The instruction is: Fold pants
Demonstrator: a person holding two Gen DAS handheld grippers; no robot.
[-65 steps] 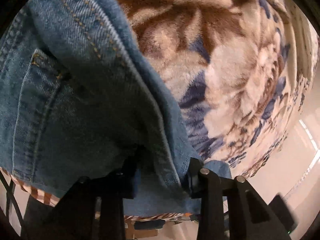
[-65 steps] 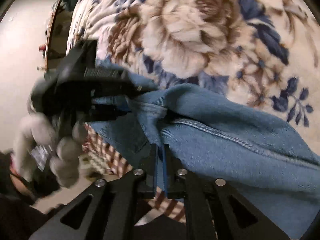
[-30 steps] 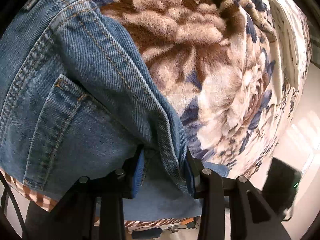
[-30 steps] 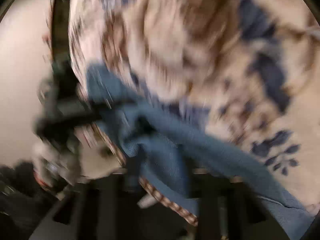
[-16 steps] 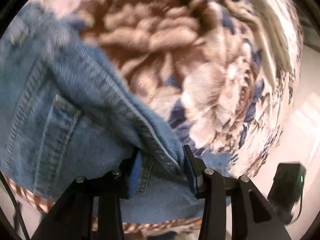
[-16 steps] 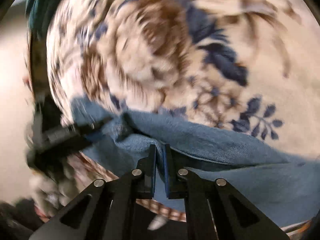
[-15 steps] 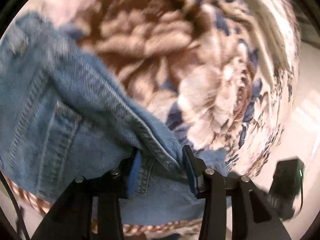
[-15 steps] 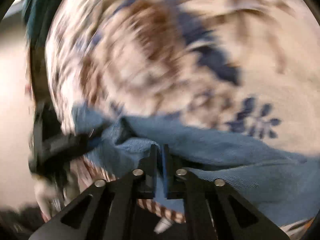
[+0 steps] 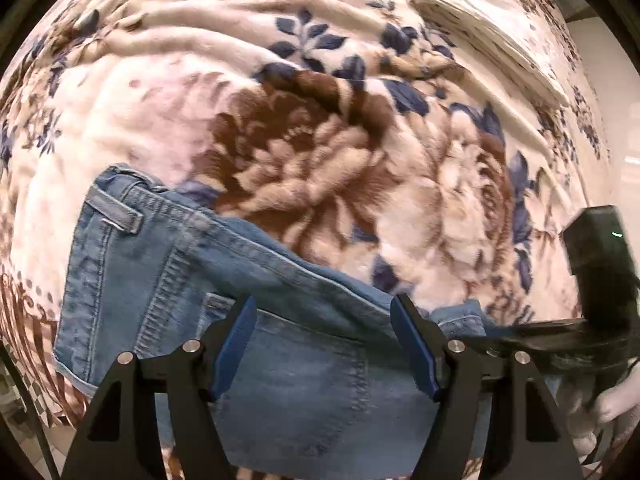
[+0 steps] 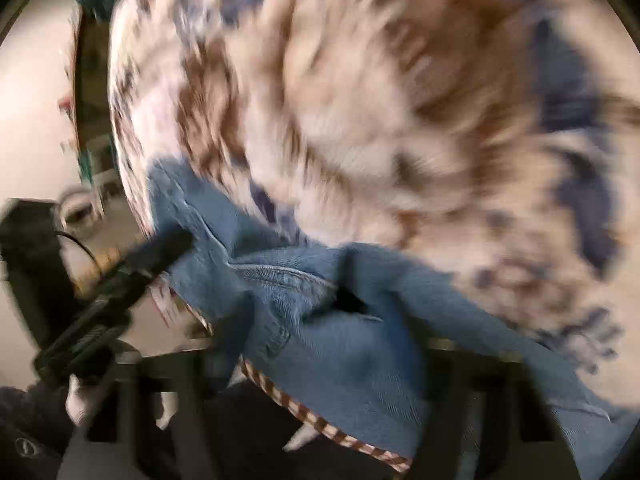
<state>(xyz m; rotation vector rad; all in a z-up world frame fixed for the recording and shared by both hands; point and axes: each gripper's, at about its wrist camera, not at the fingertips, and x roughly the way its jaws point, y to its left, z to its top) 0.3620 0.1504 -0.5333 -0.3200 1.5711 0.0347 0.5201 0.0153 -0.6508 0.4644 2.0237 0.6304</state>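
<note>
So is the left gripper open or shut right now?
Open: the left gripper's blue pads stand wide apart over the jeans, clamping nothing.

Right wrist view motion-blurred: right hand-held gripper (image 10: 320,360) smeared; jeans (image 10: 340,320) cut off at right edge.

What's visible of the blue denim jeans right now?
The blue denim jeans are mid-wash with tan stitching, showing a waistband with a belt loop and a back pocket. They lie rumpled at the near edge of the floral plush blanket, partly overhanging it. The left gripper stands open over the pocket, not pinching fabric. The right wrist view is too blurred for detail.
</note>
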